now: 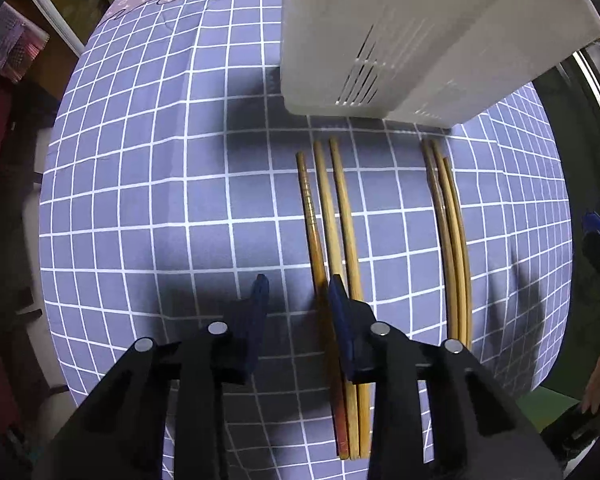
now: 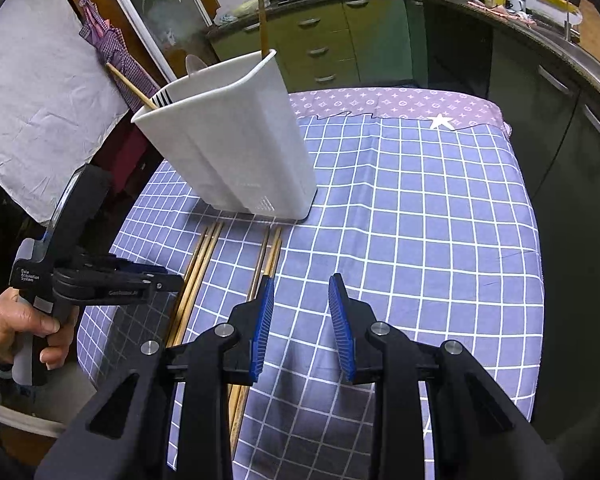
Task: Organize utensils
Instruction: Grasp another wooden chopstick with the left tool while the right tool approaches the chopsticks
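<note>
Two bundles of wooden chopsticks lie side by side on the checked cloth in front of a white utensil holder (image 1: 380, 40). In the left wrist view the near bundle (image 1: 336, 216) runs under my open left gripper (image 1: 298, 284), whose right finger is over it; the far bundle (image 1: 452, 232) lies to the right. In the right wrist view the holder (image 2: 236, 140) holds a fork, a spoon and chopsticks. My right gripper (image 2: 300, 284) is open and empty above the cloth, just right of one bundle (image 2: 268, 256). The other bundle (image 2: 198, 272) lies further left.
The table (image 2: 420, 208) has a blue checked cloth with its edges at left, right and front. The left hand-held gripper (image 2: 100, 276) shows at the left in the right wrist view. Green kitchen cabinets and a counter with pots stand behind.
</note>
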